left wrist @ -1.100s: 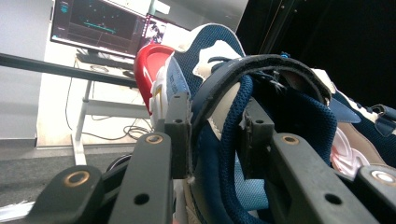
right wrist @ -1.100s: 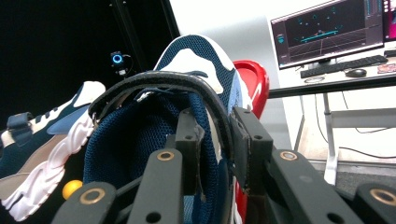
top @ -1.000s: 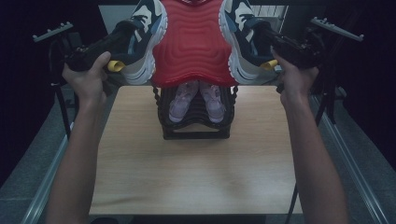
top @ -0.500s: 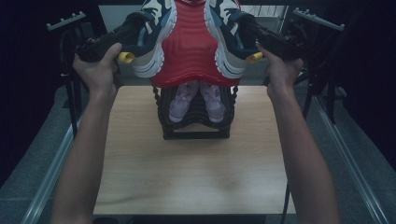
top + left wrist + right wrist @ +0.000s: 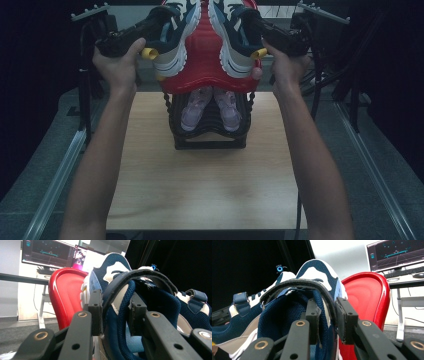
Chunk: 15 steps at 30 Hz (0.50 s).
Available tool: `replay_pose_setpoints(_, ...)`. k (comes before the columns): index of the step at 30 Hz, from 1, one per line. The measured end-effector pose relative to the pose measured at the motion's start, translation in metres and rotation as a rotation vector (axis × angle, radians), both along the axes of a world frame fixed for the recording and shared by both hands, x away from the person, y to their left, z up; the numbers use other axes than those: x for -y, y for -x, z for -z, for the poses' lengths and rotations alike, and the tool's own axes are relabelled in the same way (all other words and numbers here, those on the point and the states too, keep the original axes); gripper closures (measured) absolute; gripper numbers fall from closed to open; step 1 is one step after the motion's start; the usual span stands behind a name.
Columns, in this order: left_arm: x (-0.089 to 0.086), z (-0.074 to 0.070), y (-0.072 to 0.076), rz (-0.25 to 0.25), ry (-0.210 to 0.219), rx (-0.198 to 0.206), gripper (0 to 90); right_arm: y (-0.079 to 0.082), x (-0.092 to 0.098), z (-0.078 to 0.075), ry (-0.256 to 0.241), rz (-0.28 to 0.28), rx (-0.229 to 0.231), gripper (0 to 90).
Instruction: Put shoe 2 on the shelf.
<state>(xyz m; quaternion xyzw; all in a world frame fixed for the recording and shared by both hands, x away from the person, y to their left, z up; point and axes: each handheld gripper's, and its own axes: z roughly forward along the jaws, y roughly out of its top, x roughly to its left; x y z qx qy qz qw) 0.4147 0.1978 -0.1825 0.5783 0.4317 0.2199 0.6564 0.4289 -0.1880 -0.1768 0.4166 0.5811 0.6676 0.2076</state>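
Sneakers, blue/white: left sneaker [image 5: 172, 37] clamped at heel collar by my left gripper [image 5: 150, 27], right sneaker [image 5: 235, 35] likewise by right gripper [image 5: 260, 30]. Both held aloft above the far red shelf [image 5: 205, 75] of the rack; pink shoes [image 5: 210, 107] below. Step: placing pair. Next: lower level, soles down, then release.

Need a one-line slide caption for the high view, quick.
Both grippers, left and right, hold blue sneakers over a red tray above a black rack.
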Motion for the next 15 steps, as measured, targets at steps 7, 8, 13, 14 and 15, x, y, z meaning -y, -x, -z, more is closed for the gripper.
replay_pose_setpoints(7, 0.011, 0.005, -0.009, -0.031, -0.047, 0.01, 69.7, -0.01, -0.006, 0.006, 0.004, 0.039, -0.014, 73.1)
replay_pose_setpoints(8, 0.013, 0.005, -0.01, -0.03, -0.044, 0.01, 69.7, -0.011, -0.007, 0.007, 0.008, 0.046, -0.013, 73.1)
replay_pose_setpoints(13, 0.021, 0.007, -0.014, -0.035, -0.046, 0.01, 69.3, -0.018, -0.009, 0.012, 0.027, 0.063, -0.03, 72.7)
replay_pose_setpoints(14, 0.024, 0.008, -0.014, -0.037, -0.05, 0.013, 69.2, -0.018, -0.009, 0.012, 0.035, 0.069, -0.03, 72.7)
replay_pose_setpoints(15, 0.025, 0.008, -0.015, -0.04, -0.055, 0.018, 69.3, -0.019, -0.01, 0.013, 0.04, 0.075, -0.029, 72.7)
